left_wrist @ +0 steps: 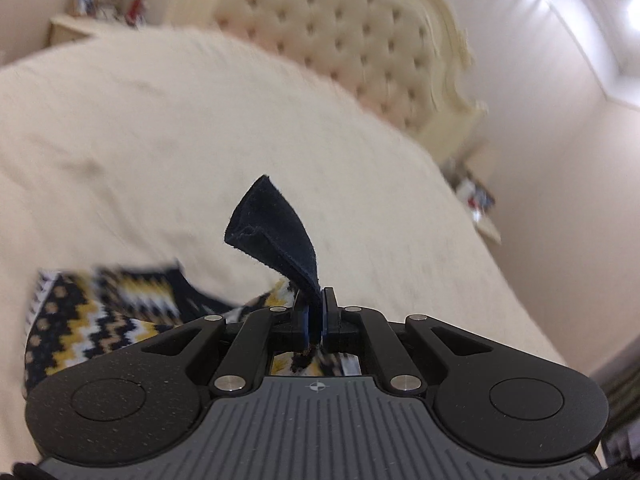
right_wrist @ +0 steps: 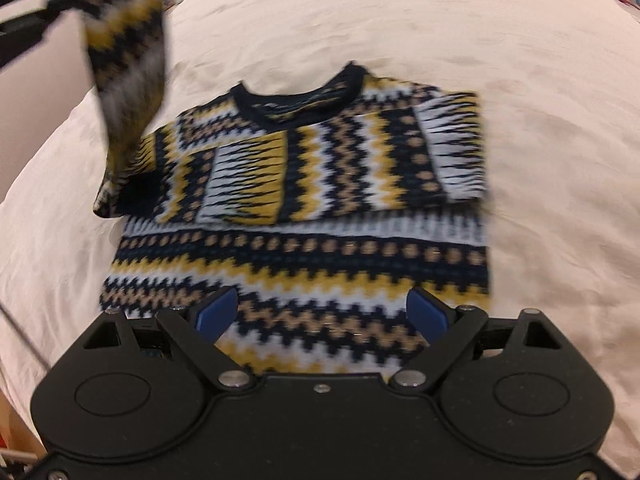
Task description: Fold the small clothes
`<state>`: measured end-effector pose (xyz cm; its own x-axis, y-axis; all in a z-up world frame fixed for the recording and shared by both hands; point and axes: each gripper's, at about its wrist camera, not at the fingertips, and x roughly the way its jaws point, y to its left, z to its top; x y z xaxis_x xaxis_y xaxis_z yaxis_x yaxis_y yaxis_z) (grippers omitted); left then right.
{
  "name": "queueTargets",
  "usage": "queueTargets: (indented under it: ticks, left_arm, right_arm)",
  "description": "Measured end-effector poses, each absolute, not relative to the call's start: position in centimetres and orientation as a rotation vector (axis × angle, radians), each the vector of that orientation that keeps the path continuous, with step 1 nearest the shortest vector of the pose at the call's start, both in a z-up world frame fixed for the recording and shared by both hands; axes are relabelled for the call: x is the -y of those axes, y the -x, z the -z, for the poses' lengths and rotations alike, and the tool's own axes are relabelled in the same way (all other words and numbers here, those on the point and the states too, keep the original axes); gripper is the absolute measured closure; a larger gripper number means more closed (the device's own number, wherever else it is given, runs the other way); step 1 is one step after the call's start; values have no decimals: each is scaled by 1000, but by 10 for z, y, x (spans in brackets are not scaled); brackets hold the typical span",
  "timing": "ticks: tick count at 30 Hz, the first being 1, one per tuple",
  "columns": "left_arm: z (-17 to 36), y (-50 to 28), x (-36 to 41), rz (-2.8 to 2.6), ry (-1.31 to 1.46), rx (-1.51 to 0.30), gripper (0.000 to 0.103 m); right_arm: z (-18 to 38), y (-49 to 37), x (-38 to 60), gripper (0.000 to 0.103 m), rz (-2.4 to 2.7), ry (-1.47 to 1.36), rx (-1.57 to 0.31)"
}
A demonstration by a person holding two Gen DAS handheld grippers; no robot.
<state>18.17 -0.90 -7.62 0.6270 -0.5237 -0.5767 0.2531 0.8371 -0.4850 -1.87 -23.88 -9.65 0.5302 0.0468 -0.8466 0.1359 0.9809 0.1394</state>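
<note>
Item: small knitted sweater (right_wrist: 304, 216), zigzag pattern in navy, yellow, white and tan, navy ribbed collar. It lay flat on the cream bed cover (right_wrist: 480, 40), collar away from the right wrist camera, hem nearest it. The sleeve on the right side of that view was folded in across the chest; a second folded band crossed the chest on the left side.

Left hand-held gripper (left_wrist: 316, 300): clenched on the navy cuff (left_wrist: 276, 232) of the raised sleeve (right_wrist: 128, 80), the cuff's end standing up beyond the closed pads. In the right wrist view this sleeve hung lifted at upper left, blurred, its lower end at the sweater's shoulder. Judged purpose: the cuff was gripped so the whole sleeve could be carried across the body and laid flat, matching the other side.

Right hand-held gripper (right_wrist: 320, 312): released, blue pads (right_wrist: 218, 312) spread wide, nothing between them, poised over the hem. Judged purpose: ready to pin or take the lower edge once the sleeve was down.

Surroundings: tufted cream headboard (left_wrist: 340, 40), bedside shelf with small objects (left_wrist: 108, 8), too blurred to identify.

Progress, as a judgement: sleeve folding partly done; bottom-to-top fold not yet begun
</note>
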Motion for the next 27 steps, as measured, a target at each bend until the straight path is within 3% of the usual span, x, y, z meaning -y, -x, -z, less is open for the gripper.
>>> queueTargets:
  ticks: [2, 4, 9, 24, 27]
  left_arm:
    - [88, -181, 28, 481, 350, -809, 93]
    - [96, -180, 41, 521, 332, -834, 80]
    - [98, -172, 51, 617, 285, -825, 64]
    - [206, -149, -56, 210, 25, -1032, 63]
    - [220, -146, -70, 159, -2, -1066, 63]
  right_arm:
    - [96, 20, 245, 11, 72, -207, -1012]
    - [97, 20, 251, 11, 87, -216, -1014]
    - [102, 16, 258, 11, 112, -224, -1025]
    - [109, -50, 278, 11, 132, -185, -989]
    - [111, -67, 283, 15, 125, -171, -977]
